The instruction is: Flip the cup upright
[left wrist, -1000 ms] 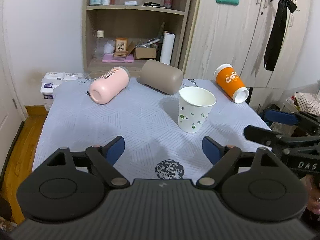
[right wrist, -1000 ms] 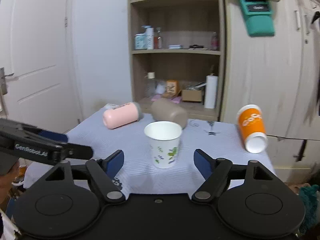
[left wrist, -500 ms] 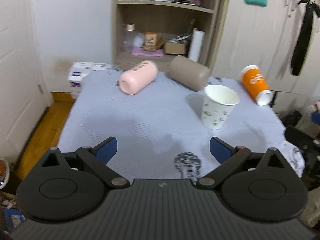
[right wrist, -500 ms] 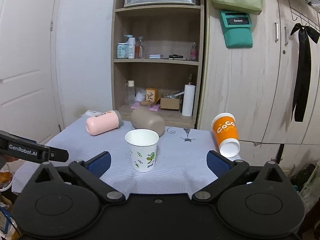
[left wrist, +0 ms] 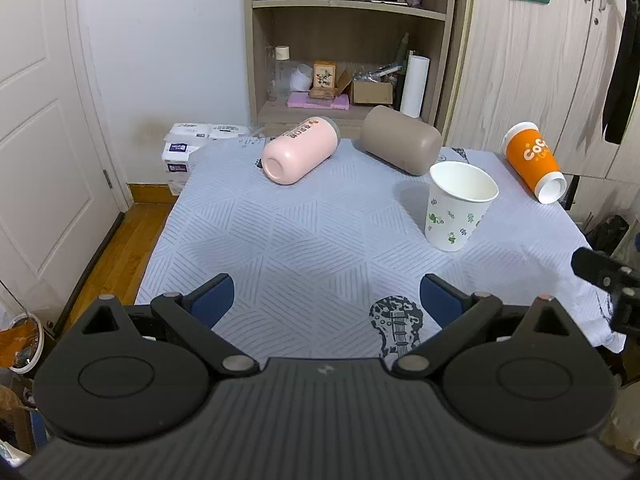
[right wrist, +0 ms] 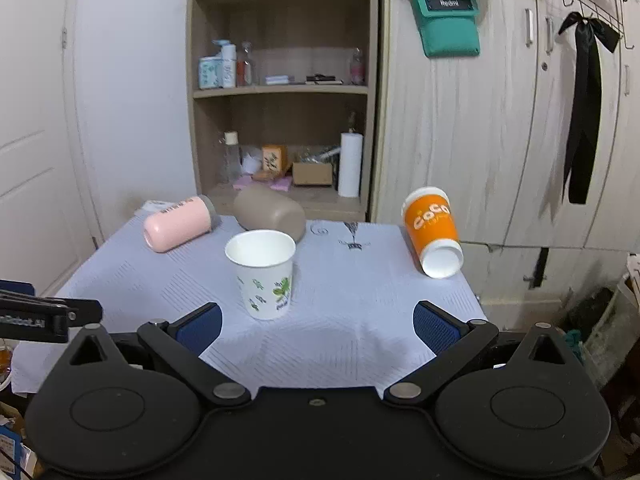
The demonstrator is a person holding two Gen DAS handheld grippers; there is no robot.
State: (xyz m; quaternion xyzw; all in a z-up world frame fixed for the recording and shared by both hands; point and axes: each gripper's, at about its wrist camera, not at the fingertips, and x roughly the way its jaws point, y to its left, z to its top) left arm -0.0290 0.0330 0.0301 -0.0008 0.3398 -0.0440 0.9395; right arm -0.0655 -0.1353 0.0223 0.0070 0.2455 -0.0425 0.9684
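Observation:
A white paper cup with green leaf print stands upright on the blue-grey cloth; it also shows in the right wrist view. A pink cup, a taupe cup and an orange cup lie on their sides near the far edge. My left gripper is open and empty over the near edge. My right gripper is open and empty, in front of the white cup.
The table with the cloth stands before a wooden shelf unit and wardrobe doors. A white door and wooden floor are at the left. Boxes sit behind the table's left corner.
Both grippers have pulled back and away from the table; the cups look smaller and farther. Both stay open. The cups have not moved.

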